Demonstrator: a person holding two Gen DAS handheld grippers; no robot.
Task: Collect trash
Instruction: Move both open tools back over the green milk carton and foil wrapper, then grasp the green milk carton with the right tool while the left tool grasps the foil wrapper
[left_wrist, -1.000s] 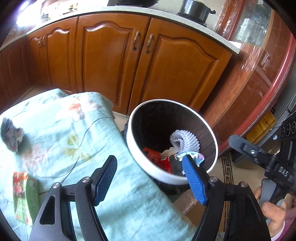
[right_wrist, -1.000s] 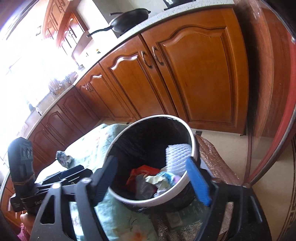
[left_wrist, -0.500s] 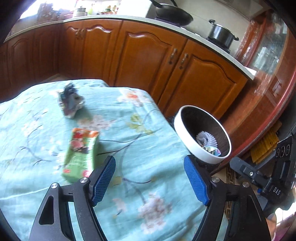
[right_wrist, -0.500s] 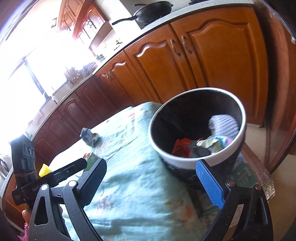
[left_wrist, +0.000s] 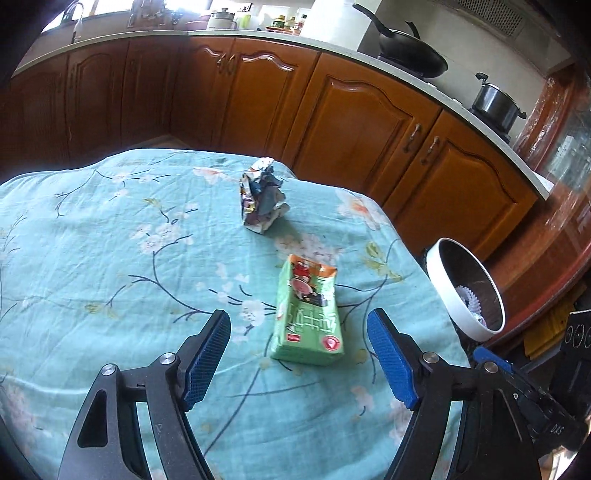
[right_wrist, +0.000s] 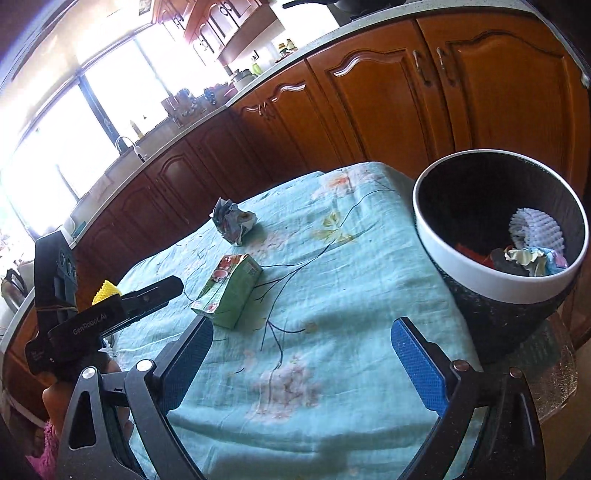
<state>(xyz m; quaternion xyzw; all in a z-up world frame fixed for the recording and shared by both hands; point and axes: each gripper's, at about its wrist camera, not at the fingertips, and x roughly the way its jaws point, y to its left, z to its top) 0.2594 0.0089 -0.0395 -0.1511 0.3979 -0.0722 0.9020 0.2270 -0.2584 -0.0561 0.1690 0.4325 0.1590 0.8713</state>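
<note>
While spread apart, left gripper (left_wrist: 298, 358) frames green carton (left_wrist: 308, 314), right gripper (right_wrist: 310, 360) likewise spread, empty

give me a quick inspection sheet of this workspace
surface: teal floral tablecloth covering the table
job's things: green juice carton lying flat; crumpled foil wrapper behind it; white-rimmed black bin beside the table, holding trash
clutter: nothing seen
grippers: left tongs open, carton ahead between the fingers; right tongs open, empty
cables: nothing seen
surroundings: brown wooden cabinets, black wok, steel pot
</note>
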